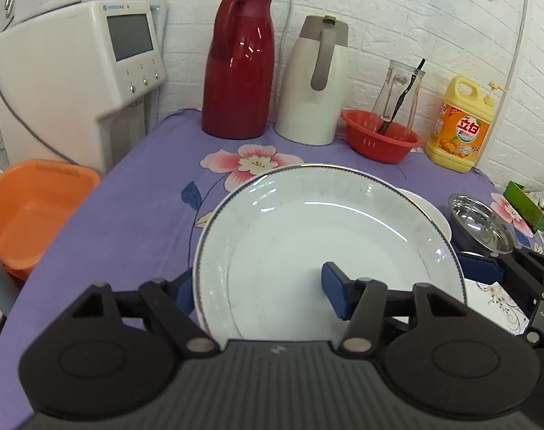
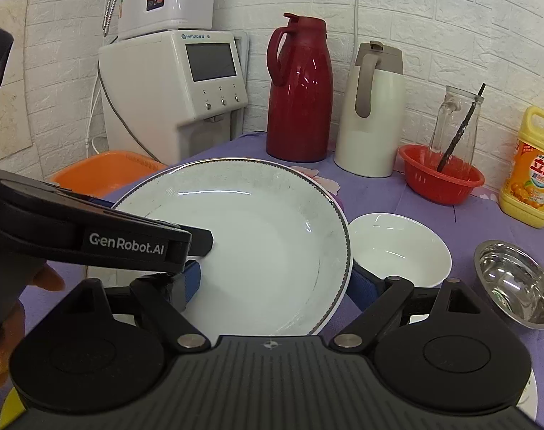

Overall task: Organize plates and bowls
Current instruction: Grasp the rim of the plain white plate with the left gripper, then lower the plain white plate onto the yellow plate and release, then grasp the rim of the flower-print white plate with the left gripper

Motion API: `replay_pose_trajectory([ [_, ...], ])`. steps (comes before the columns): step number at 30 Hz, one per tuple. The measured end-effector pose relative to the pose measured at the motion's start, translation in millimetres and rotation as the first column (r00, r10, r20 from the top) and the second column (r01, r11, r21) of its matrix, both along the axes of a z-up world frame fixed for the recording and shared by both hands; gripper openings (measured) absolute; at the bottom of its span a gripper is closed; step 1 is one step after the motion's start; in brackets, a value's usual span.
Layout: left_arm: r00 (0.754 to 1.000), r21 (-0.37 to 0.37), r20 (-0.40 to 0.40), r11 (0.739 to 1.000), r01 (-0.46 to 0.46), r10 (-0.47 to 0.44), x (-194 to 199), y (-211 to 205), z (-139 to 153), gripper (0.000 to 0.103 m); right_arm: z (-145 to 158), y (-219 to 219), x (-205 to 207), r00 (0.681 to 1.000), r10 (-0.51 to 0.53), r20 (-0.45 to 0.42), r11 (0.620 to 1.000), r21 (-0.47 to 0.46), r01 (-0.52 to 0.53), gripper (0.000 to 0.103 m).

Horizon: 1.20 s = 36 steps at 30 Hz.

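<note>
A large white plate with a dark beaded rim (image 1: 308, 243) (image 2: 257, 236) is held tilted above the purple flowered tablecloth. My left gripper (image 1: 261, 292) is wide, one finger below the plate's left edge and one blue pad (image 1: 334, 286) on its face; the same gripper (image 2: 186, 251) enters the right wrist view from the left. My right gripper (image 2: 275, 288) straddles the plate's near right rim, with one pad on top and one (image 2: 365, 286) underneath. A white bowl (image 2: 397, 247) sits behind the plate, with a steel bowl (image 2: 515, 279) (image 1: 481, 222) to the right.
A red thermos (image 1: 239, 61), a cream thermos (image 1: 316, 82), a red colander with a glass carafe (image 1: 383, 136) and a yellow detergent bottle (image 1: 460, 125) line the back wall. A white dispenser (image 1: 78, 79) and an orange basin (image 1: 28, 211) stand left. A flowered plate (image 1: 494, 301) lies right.
</note>
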<state>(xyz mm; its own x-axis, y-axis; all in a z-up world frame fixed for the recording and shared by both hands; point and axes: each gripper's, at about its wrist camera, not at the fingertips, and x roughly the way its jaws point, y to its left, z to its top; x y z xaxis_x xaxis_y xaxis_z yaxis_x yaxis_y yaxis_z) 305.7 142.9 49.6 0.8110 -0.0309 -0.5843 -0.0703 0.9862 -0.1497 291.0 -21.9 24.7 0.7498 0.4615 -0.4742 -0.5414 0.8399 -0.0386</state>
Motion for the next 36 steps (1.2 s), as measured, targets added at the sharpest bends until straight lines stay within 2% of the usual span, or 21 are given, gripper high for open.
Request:
replay_pose_trajectory([
  [7,1.0,-0.014,-0.015,1.0,-0.001,0.001,-69,-18,-5,0.058,-12,-12,-71,0.997,-0.004,-0.072,1.0,0.027,0.006,0.103],
  [10,1.0,-0.001,-0.022,1.0,-0.008,0.008,-101,-27,-12,0.058,-20,-15,-104,0.995,-0.006,-0.095,0.999,0.036,0.009,0.103],
  [15,0.999,-0.023,-0.049,1.0,0.003,-0.004,-138,-33,-28,0.06,-31,-22,-143,0.994,-0.027,-0.109,0.998,0.047,0.032,0.103],
  [19,0.997,-0.016,-0.075,1.0,0.014,-0.015,-145,-37,-43,0.061,-44,-22,-150,0.993,-0.042,-0.114,0.998,0.034,0.046,0.103],
  [24,0.998,0.001,-0.055,1.0,0.018,-0.018,-144,-36,-54,0.066,-57,-24,-145,0.992,-0.041,-0.121,0.998,0.039,0.046,0.103],
  [26,1.0,0.043,-0.023,0.999,0.02,-0.019,-147,-39,-49,0.07,-56,-27,-149,0.994,-0.042,-0.098,0.998,0.045,0.047,0.103],
  [29,0.998,0.079,0.059,0.997,0.0,-0.005,-157,-36,-30,0.071,-44,-41,-155,0.996,-0.085,-0.025,0.992,0.094,0.087,0.103],
  [32,0.993,0.056,0.115,0.998,-0.025,0.019,-160,-26,-11,0.071,-37,-57,-155,0.994,-0.111,-0.005,0.985,0.134,0.111,0.103],
  [36,0.994,0.017,0.111,1.0,-0.006,0.004,-147,-28,-2,0.071,-39,-75,-144,0.989,-0.145,-0.036,0.976,0.159,0.149,0.103],
])
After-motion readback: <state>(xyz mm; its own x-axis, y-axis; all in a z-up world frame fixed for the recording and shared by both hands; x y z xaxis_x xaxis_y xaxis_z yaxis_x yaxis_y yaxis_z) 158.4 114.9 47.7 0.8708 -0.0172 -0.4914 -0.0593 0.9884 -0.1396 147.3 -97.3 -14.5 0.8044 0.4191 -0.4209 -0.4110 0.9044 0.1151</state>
